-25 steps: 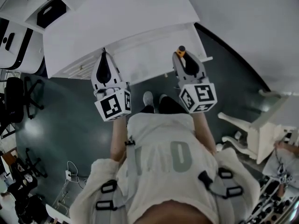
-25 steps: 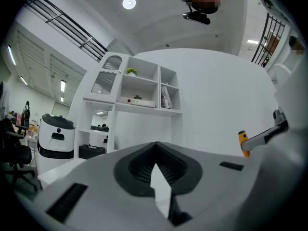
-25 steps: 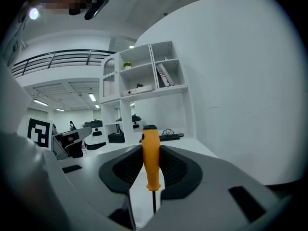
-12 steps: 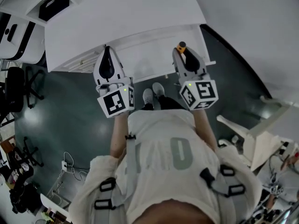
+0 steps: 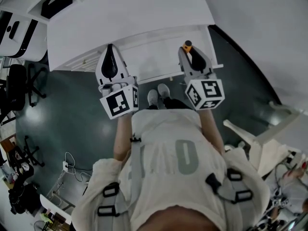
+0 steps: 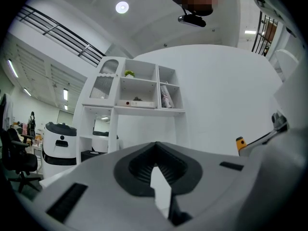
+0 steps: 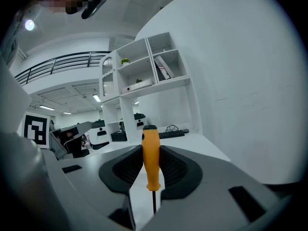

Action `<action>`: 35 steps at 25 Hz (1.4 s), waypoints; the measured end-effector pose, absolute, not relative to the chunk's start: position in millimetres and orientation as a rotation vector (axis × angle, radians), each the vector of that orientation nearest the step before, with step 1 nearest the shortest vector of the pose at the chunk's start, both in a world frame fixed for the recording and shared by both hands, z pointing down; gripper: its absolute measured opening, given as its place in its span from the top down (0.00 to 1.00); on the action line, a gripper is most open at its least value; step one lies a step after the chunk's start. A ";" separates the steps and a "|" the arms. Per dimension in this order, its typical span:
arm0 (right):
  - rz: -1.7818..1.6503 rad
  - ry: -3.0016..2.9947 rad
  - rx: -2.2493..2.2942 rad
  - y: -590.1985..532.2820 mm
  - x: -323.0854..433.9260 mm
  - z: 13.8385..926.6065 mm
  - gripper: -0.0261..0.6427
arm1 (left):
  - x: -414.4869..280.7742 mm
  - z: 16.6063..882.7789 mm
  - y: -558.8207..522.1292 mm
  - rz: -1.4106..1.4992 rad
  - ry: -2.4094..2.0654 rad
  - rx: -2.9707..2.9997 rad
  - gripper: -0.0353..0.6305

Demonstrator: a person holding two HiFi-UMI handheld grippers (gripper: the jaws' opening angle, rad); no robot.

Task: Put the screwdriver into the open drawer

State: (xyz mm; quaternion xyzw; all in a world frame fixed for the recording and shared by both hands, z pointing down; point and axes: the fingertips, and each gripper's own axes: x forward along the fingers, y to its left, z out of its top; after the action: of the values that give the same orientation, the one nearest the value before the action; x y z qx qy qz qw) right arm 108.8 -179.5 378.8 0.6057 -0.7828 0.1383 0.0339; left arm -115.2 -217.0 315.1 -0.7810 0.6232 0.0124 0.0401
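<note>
1. Head view.
   - Left gripper (image 5: 110,48): clenched and empty, held at the left front corner of the open drawer (image 5: 154,57).
   - Right gripper (image 5: 188,57): grasping the screwdriver (image 5: 186,46). The orange handle end sticks out past the jaw tips and appears over the right part of the drawer.
   - Drawer: white, pulled out from under a white desk (image 5: 130,13). Its inside appears bare as far as can be seen.
   - Person: pale top with harness straps, shoes (image 5: 153,98) on the dark floor just in front of the drawer.
   - An office chair (image 5: 19,88) stands well to the left.

2. Left gripper view.
   - Jaws: dark ribbed pads meet at the tips, with nothing between them.
   - Beyond them, a white shelf unit (image 6: 139,88) holds a few small items.
   - At the right edge is part of the right gripper, with the screwdriver's orange handle end (image 6: 240,142).

3. Right gripper view.
   - Right gripper (image 7: 150,150): both pads press on the orange handle.
   - Screwdriver (image 7: 151,158): upright in this view, with the thin dark shaft running down towards the camera.
   - Behind it are the shelf unit (image 7: 144,71) and a keyboard (image 7: 171,134) on the desk.
</note>
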 end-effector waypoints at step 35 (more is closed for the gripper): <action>1.074 -2.034 1.431 -242.1 92.7 552.8 0.81 | -107.3 330.6 -216.0 -0.030 1.906 -2.390 0.94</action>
State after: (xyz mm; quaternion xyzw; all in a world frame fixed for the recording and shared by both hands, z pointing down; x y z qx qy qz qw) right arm 92.7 -242.1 552.8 0.5158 -0.7333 0.3874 0.2147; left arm -107.3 -216.0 330.6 -0.7811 0.6229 -0.0097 0.0422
